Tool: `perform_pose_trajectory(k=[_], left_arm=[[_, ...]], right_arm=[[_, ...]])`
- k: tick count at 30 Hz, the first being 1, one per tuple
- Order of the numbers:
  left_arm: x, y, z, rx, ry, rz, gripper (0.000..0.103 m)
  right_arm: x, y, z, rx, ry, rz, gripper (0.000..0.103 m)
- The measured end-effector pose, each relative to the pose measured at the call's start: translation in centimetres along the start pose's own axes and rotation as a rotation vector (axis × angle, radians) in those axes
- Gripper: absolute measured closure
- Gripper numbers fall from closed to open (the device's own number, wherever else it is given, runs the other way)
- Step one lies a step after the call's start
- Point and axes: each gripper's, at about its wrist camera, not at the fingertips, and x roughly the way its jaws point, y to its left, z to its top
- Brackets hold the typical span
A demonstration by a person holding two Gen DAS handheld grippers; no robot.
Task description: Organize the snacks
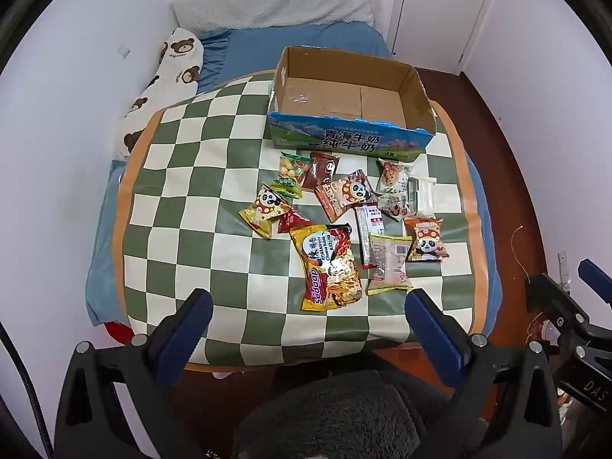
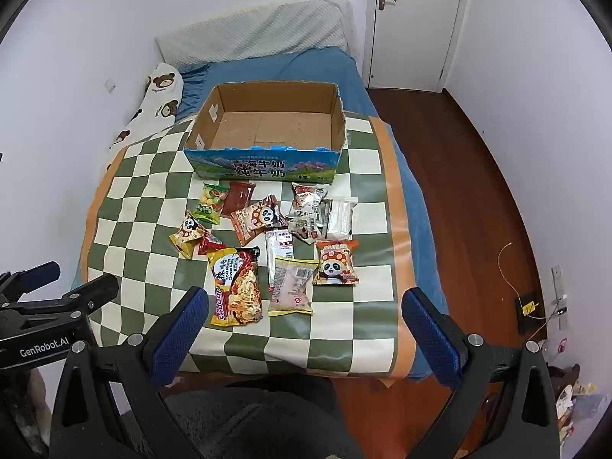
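Observation:
Several snack packets lie on a green-and-cream checked cloth (image 1: 199,191) on a bed. A large yellow noodle packet (image 1: 329,267) (image 2: 237,287) lies nearest. Beside it lie a pale packet (image 1: 388,267) (image 2: 292,287) and an orange panda packet (image 1: 426,241) (image 2: 336,264). An empty cardboard box (image 1: 420,95) (image 2: 206,122) with a blue printed front stands behind the snacks. My left gripper (image 1: 308,319) is open and empty, above the cloth's near edge. My right gripper (image 2: 306,323) is open and empty, likewise short of the packets.
A bear-print pillow (image 1: 168,72) (image 2: 153,99) lies at the left against the wall. Wooden floor (image 2: 459,176) runs along the bed's right side, with a white door (image 2: 417,19) beyond. Cables and clutter (image 2: 547,313) lie on the floor at right. Each gripper shows at the edge of the other's view.

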Motion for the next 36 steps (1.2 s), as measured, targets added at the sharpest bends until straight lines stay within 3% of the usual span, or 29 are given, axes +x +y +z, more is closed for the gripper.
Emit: perform_pose_trajectory(k=[36], left_arm=[[0.7,-0.9,1.2,0.019,0.019,-0.011,0.000]], right_arm=[[0.9,-0.5,0.3,0.016,0.029,-0.006,0.000]])
